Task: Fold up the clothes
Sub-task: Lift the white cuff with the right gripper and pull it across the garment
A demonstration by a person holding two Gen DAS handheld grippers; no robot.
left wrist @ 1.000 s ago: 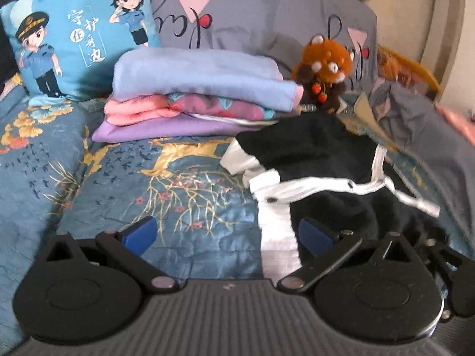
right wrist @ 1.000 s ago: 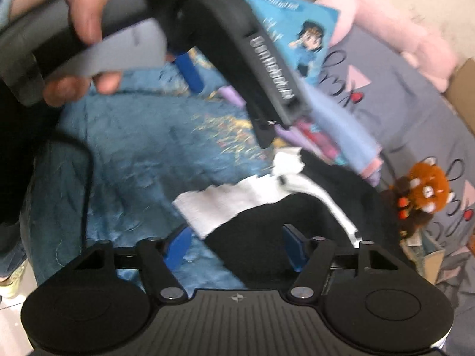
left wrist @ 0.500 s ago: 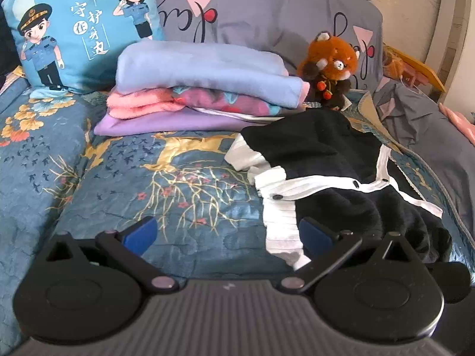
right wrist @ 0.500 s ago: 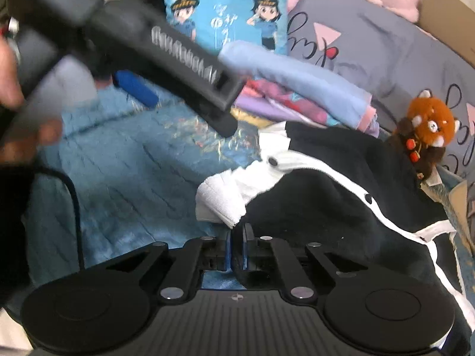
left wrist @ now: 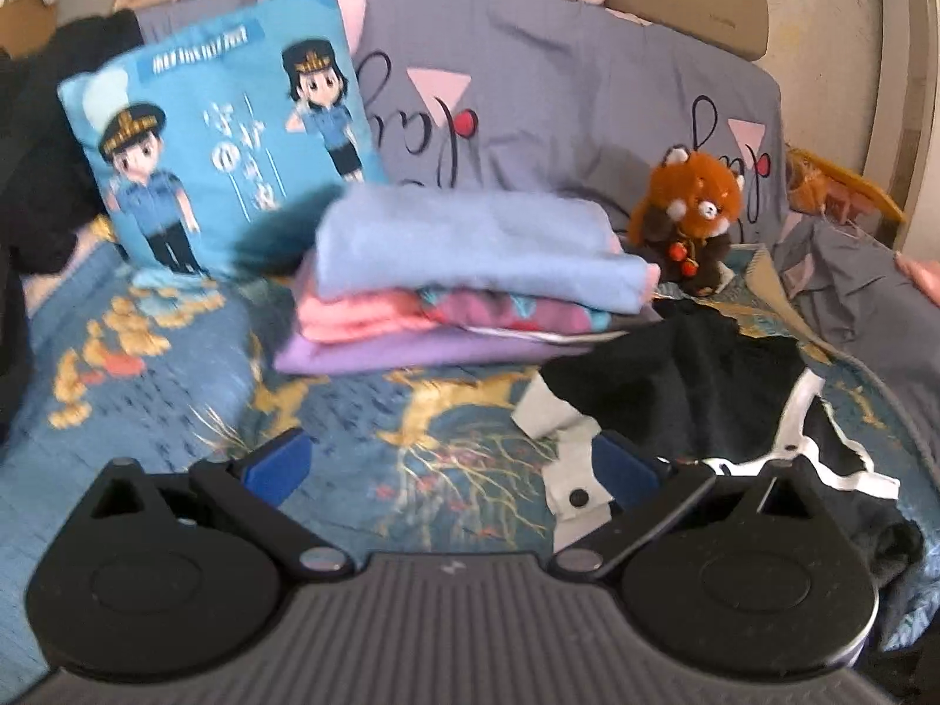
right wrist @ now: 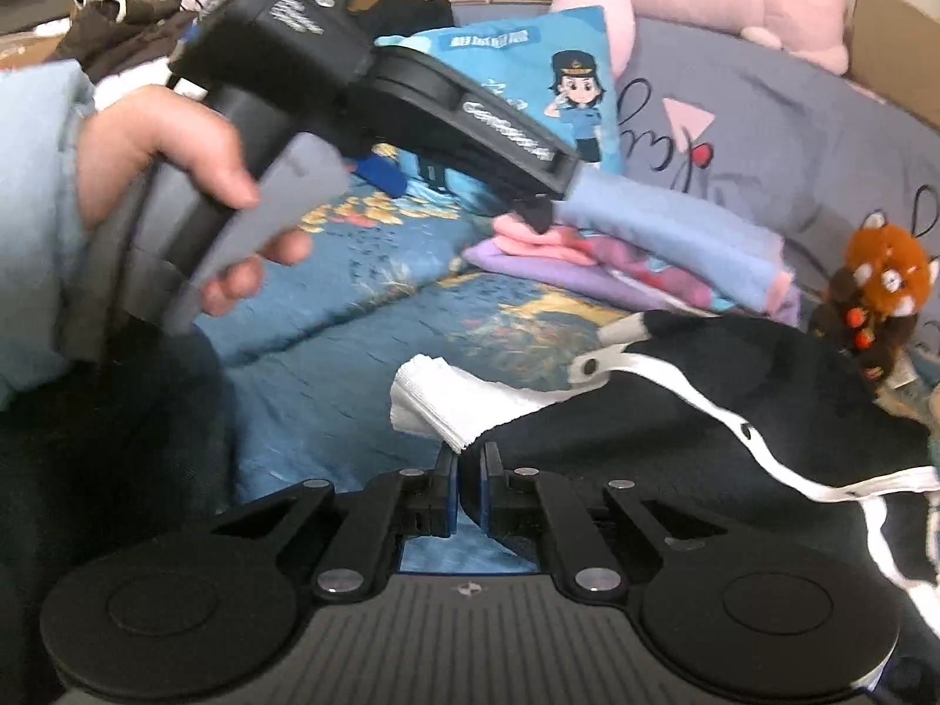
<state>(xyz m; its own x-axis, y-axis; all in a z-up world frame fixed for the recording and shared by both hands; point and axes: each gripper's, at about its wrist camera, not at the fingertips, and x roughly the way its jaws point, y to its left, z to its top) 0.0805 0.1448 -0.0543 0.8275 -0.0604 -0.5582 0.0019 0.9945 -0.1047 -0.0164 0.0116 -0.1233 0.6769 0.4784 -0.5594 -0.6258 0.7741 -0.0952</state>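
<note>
A stack of folded clothes (left wrist: 470,288) sits near the pillows; the black garment with white trim (right wrist: 734,388) lies rumpled in front of it on the bed (left wrist: 176,388), so I judge that piece is mid-fold. My right gripper (right wrist: 468,470) has its fingers pinched on the garment's edge by the white cuff. My left gripper (left wrist: 452,470) hovers with fingers wide, holding nothing. Behind are a cartoon cushion (left wrist: 223,141), a grey pillow (left wrist: 558,117) and a red panda toy (left wrist: 693,211).

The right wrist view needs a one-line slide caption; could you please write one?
Right tongs shut on the black garment near its white cuff, folded stack behind.
</note>
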